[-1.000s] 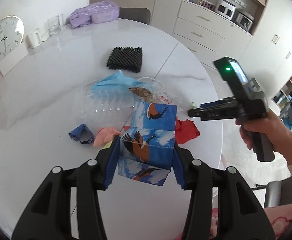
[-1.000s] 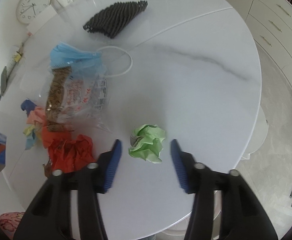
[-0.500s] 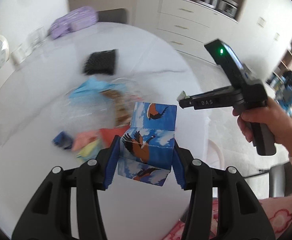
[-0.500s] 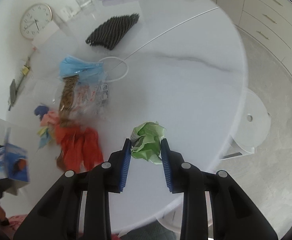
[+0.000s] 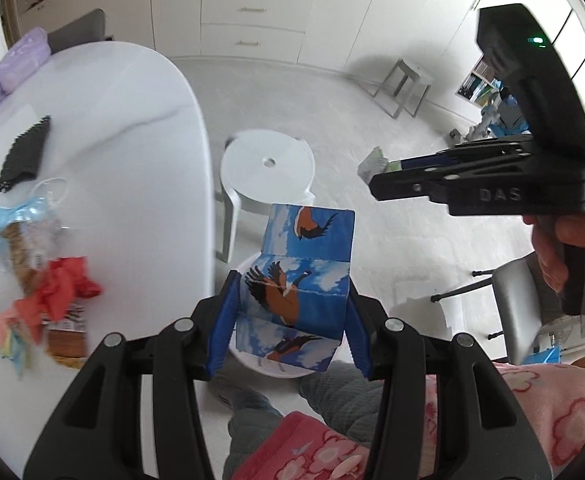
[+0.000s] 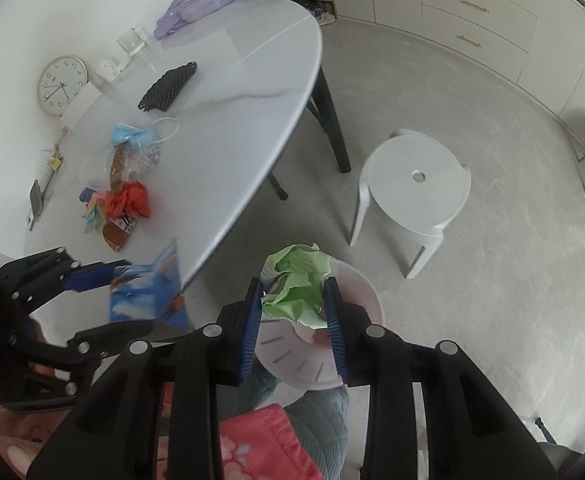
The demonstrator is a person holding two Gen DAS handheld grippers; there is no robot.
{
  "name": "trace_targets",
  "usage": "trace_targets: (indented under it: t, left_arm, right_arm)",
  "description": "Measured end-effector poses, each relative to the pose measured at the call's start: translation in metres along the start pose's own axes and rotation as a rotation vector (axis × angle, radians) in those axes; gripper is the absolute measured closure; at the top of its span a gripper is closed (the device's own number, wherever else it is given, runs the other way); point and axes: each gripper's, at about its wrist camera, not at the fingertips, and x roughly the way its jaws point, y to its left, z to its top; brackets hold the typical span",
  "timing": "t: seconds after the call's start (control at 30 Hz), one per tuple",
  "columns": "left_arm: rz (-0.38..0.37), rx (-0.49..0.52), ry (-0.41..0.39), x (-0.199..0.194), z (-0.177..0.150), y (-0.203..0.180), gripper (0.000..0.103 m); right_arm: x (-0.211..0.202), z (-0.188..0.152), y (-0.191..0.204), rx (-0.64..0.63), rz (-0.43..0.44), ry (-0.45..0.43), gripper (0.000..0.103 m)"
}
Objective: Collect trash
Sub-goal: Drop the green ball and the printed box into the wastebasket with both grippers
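Observation:
My left gripper is shut on a blue carton printed with birds, held off the table's edge above a pale round bin on the floor. My right gripper is shut on a crumpled green paper ball, right over the same bin. In the right wrist view, the left gripper and its carton show at the left. On the white table lie a red paper wad, a blue face mask, a snack wrapper and coloured scraps.
A white plastic stool stands on the grey floor beyond the bin. On the table are a black mat, a clock, glasses and a purple pack. A person's lap in pink flowered cloth fills the bottom edge.
The right gripper shut on the green paper ball and lifted it off the table. Both grippers then swung past the table's edge to above the bin, the left still gripping the carton.

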Motion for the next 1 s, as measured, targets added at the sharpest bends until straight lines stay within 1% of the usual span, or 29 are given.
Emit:
trace_targets:
  t: [0.07, 0.1, 0.13, 0.23, 0.3, 0.37, 0.4, 0.43, 0.5, 0.7, 0.87, 1.0]
  left_arm:
    - [0.015, -0.008, 0.018, 0.007, 0.004, -0.011, 0.043]
    - [0.029, -0.011, 0.019, 0.008, 0.005, -0.012, 0.034]
    - [0.050, -0.015, 0.016, 0.008, 0.007, -0.016, 0.027]
    - [0.081, -0.035, -0.005, 0.004, 0.008, -0.021, 0.017]
    - [0.116, -0.053, -0.019, -0.001, 0.009, -0.021, 0.012]
    - [0.133, -0.072, -0.030, -0.005, 0.008, -0.023, 0.011]
    - [0.143, -0.082, -0.034, -0.007, 0.008, -0.022, 0.010]
    - [0.156, -0.092, -0.036, -0.009, 0.008, -0.019, 0.008]
    - [0.179, -0.108, -0.039, -0.013, 0.007, -0.015, 0.008]
    - [0.204, -0.132, -0.060, -0.025, 0.004, -0.006, 0.008]
    - [0.222, -0.148, -0.070, -0.032, 0.002, 0.004, 0.008]
    - [0.228, -0.167, -0.076, -0.035, -0.001, 0.014, 0.008]
  right_arm:
    - [-0.004, -0.004, -0.010, -0.007, 0.014, 0.001, 0.070]
    - [-0.004, -0.005, -0.012, -0.013, 0.021, 0.001, 0.070]
    - [-0.005, -0.005, -0.013, -0.023, 0.031, 0.002, 0.070]
    - [-0.004, -0.007, -0.013, -0.059, 0.053, 0.011, 0.070]
    - [-0.002, -0.008, -0.010, -0.084, 0.073, 0.020, 0.069]
    - [0.002, -0.010, -0.006, -0.106, 0.096, 0.045, 0.057]
    - [0.006, -0.011, -0.001, -0.126, 0.106, 0.058, 0.040]
    - [0.007, -0.012, 0.002, -0.139, 0.098, 0.063, 0.020]
    - [0.009, -0.014, 0.007, -0.154, 0.060, 0.058, 0.003]
    - [0.024, -0.009, 0.007, -0.131, -0.014, 0.088, 0.002]
    - [0.027, -0.002, 0.010, -0.103, 0.003, 0.087, 0.002]
    - [0.029, 0.004, 0.016, -0.108, -0.001, 0.083, 0.002]
